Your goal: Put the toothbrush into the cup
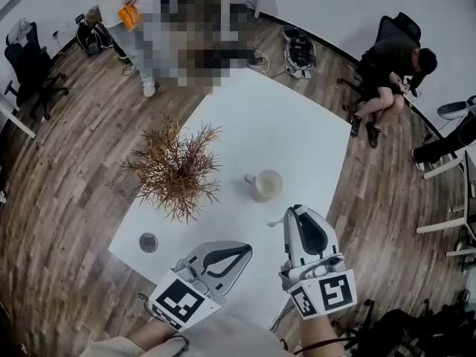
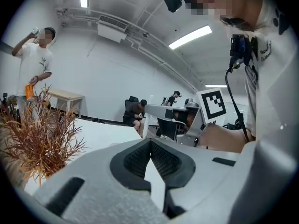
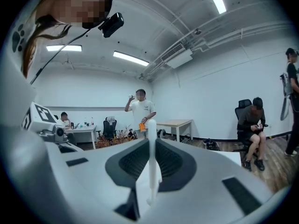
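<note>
In the head view, a white table [image 1: 297, 125] stands on a wooden floor in an office, with people at the upper edge and the upper right of the frame. A cream cup [image 1: 268, 184] stands upright right of centre, well apart from a dried plant [image 1: 176, 171] at centre left. A small dark round thing [image 1: 148, 242] is at lower left. The right gripper [image 1: 296, 208] is just below the cup, and the white end of the toothbrush [image 1: 277, 222] pokes out on its left side. The left gripper [image 1: 249, 249] is at lower centre, over the table's near edge.

In the left gripper view, the left gripper [image 2: 150, 143] has its tips together and nothing between them. The dried plant [image 2: 39, 143] fills the left of the frame.

In the right gripper view, the right gripper [image 3: 150, 146] is closed on the thin white toothbrush [image 3: 151, 127], which stands upright between the pads and rises a little above them.

I judge the toothbrush to be light, stiff and smooth, so it may turn in the pads. The hold is on the handle, which seems right. The cup looks light, and a knock on its rim could tip it.
</note>
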